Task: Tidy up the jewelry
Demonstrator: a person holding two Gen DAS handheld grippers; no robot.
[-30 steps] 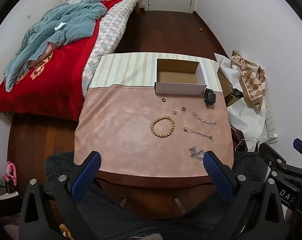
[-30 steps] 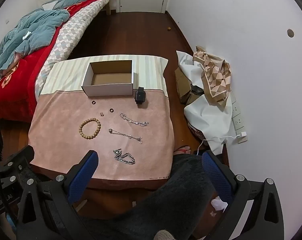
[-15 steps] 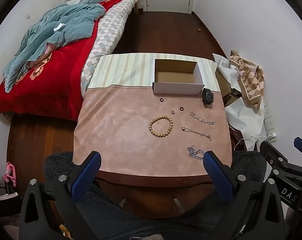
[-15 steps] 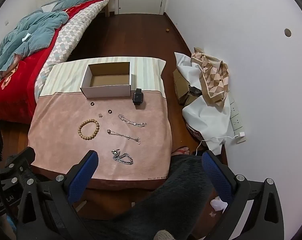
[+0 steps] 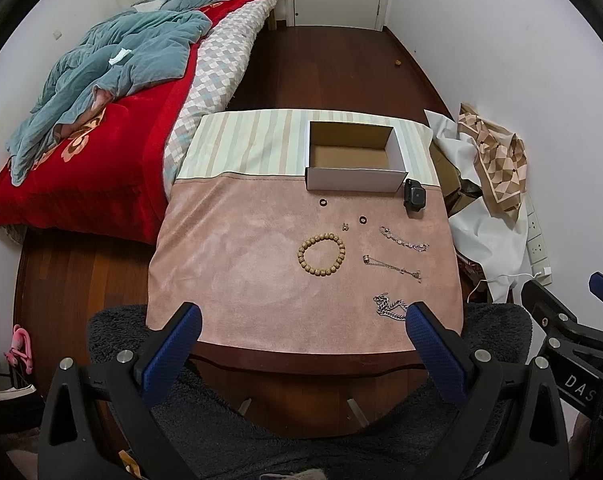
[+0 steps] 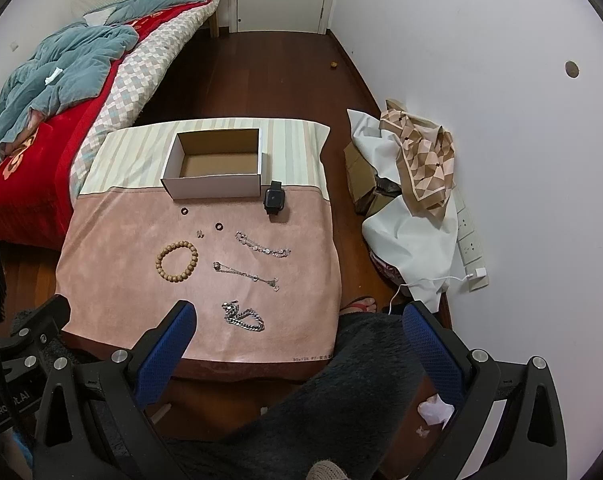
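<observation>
Left gripper [image 5: 301, 320] and right gripper [image 6: 299, 318] jaws wide apart, holding nothing, above near edge of pink suede mat [image 5: 237, 280]. Round wooden bead bracelet [image 5: 322, 254] untouched; open white cardboard box [image 5: 355, 179] beyond.

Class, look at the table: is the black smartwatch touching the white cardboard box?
Cannot tell. In the right wrist view the smartwatch lies at the front right corner of the box, with no plain gap; the left wrist view is just as close.

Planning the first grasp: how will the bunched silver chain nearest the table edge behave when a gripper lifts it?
The silver chain lies in a loose heap, so it is probably floppy and would unspool and dangle when pinched. Its chunky metal links suggest some weight for its size. Lying low on the pink cloth, it may slide between wide pads.
</observation>
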